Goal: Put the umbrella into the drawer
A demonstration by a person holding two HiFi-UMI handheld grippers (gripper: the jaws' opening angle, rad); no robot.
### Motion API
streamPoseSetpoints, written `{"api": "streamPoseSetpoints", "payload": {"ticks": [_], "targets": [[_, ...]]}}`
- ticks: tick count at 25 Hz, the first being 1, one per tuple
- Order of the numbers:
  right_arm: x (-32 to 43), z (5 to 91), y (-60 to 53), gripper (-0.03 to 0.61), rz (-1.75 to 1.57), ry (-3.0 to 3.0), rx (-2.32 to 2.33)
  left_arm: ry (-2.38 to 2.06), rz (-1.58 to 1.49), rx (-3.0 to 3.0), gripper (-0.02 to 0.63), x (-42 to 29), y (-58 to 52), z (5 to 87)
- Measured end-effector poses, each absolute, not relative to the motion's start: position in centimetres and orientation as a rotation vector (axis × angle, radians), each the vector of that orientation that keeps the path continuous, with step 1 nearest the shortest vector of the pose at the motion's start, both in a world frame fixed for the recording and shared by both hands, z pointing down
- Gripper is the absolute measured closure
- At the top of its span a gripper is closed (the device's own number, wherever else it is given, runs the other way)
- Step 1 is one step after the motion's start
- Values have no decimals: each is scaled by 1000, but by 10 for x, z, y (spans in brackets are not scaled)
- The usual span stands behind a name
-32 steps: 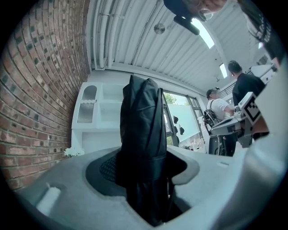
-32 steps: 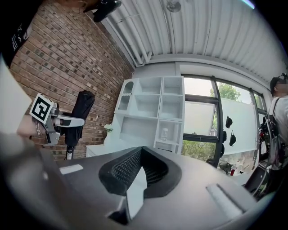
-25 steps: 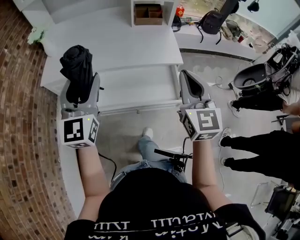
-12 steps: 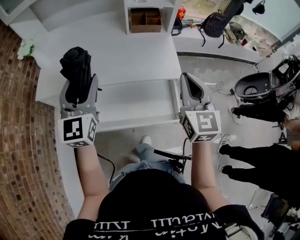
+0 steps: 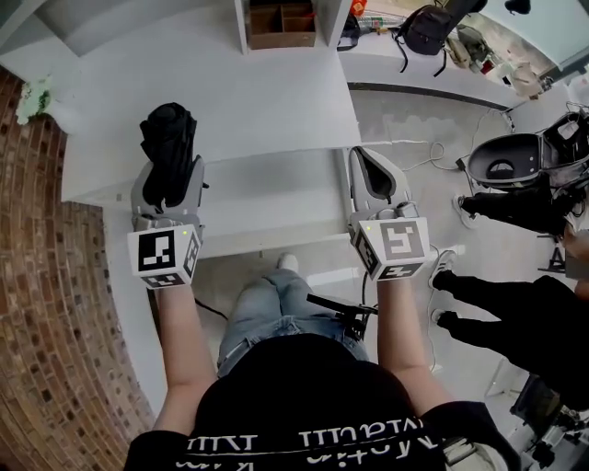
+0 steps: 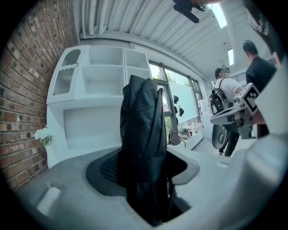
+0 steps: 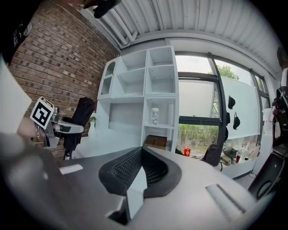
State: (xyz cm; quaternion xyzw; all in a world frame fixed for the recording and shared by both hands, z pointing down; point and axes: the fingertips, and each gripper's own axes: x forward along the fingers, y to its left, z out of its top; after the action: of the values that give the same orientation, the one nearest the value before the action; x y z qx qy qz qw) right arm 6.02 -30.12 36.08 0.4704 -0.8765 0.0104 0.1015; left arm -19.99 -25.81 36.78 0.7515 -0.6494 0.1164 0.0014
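Both grippers have dropped toward the white worktop (image 5: pixel 276 101). Head view: left gripper (image 5: pixel 169 179) carries the black folded umbrella (image 5: pixel 168 138) upright over the worktop's left edge. Left gripper view: fingers (image 6: pixel 101 170) clamped on its crumpled fabric. Right gripper view: right gripper (image 7: pixel 137 155), fingers together, empty.

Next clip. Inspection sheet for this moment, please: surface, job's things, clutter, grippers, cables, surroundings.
Surface: white desk with a lower white ledge at its front.
Job's things: black folded umbrella, roughly upright in the left gripper; cannot tell whether the ledge is the drawer.
Clutter: wooden box in the shelf unit; white flowers at the desk's corner.
Grippers: left gripper shut on the umbrella; right gripper shut, empty.
Cables: black cable by the person's leg; white cable on the floor.
Surroundings: brick wall, bystanders' legs, backpack.
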Motion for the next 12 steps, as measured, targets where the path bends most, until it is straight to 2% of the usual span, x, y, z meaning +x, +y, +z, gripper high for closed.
{"api": "streamPoseSetpoints", "payload": {"ticks": [12], "targets": [[52,416,-299,568,154,-2468,1418,-1776,545,2347,374,-194,-265,448]]}}
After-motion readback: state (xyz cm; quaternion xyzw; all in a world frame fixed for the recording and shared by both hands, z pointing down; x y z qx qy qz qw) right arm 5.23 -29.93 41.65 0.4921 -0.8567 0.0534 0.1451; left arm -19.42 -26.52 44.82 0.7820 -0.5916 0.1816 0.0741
